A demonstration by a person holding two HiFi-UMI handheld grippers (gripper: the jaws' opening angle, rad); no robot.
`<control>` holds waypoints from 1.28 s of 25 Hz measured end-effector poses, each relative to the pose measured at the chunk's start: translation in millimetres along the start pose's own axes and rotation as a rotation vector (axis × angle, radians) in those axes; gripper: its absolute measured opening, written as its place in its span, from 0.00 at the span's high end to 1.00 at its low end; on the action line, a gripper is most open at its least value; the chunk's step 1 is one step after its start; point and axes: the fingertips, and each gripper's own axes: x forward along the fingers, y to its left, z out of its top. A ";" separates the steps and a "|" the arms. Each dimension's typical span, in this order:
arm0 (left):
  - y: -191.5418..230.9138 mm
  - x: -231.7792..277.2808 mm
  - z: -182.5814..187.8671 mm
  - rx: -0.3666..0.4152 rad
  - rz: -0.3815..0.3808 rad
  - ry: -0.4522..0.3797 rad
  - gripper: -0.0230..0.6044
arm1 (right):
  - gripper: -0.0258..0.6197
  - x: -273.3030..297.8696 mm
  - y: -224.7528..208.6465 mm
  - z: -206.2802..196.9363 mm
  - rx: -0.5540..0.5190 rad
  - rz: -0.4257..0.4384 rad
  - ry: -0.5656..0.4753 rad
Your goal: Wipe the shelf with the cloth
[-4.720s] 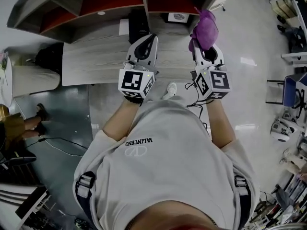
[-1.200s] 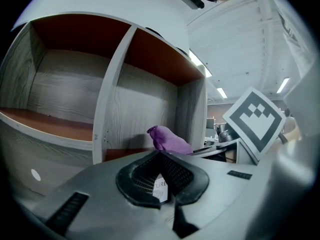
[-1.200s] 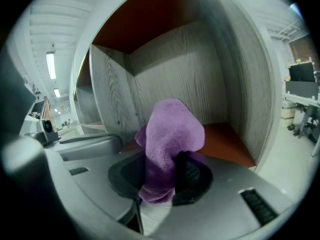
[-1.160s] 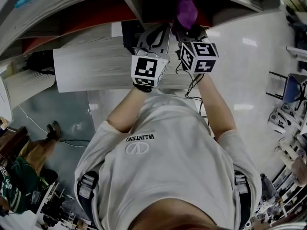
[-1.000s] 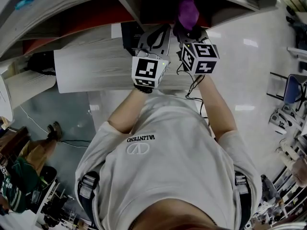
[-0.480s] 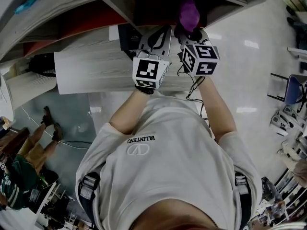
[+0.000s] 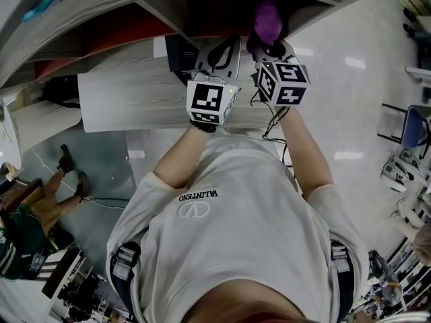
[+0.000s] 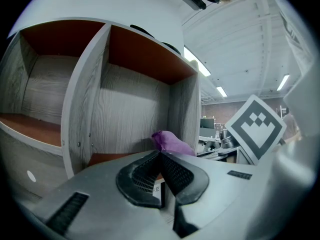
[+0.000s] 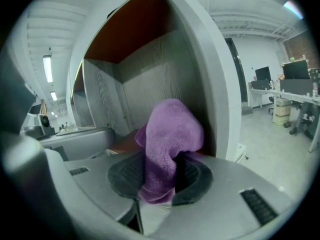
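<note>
The purple cloth (image 9: 169,139) is clamped between the jaws of my right gripper (image 9: 160,181), bunched and standing up out of them. In the head view the cloth (image 7: 268,17) reaches into the right compartment of the wood-grain shelf (image 7: 202,5), close to its right wall (image 9: 222,104). My left gripper (image 8: 161,166) is shut with nothing in it, level with the right one and pointing at the same compartment. From the left gripper view the cloth (image 8: 170,143) shows just past the jaws, over the orange-brown shelf board (image 8: 107,158).
A grey desk top (image 7: 135,93) runs below the shelf, under both grippers. A second compartment (image 8: 35,89) lies left of the divider (image 8: 82,99). A seated person's legs (image 7: 67,173) are at the left on the floor; chairs and desks stand at the far right (image 7: 411,126).
Since 4.7 s ago both grippers rose from over the desk to the shelf, and the cloth went into the right compartment. Over the last second they shifted slightly right.
</note>
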 end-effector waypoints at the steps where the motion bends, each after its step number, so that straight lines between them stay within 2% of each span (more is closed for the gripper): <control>1: 0.0 0.1 -0.2 -0.001 0.001 0.000 0.96 | 0.80 -0.5 -1.0 0.1 0.003 -0.003 -0.001; 12: -2.8 2.0 1.2 -0.003 -0.001 -0.001 0.96 | 0.80 -7.7 -18.9 2.9 0.037 -0.044 -0.018; 32: -6.0 -3.4 9.7 0.001 -0.008 -0.018 0.96 | 0.80 -23.7 -19.2 19.0 0.090 -0.060 -0.074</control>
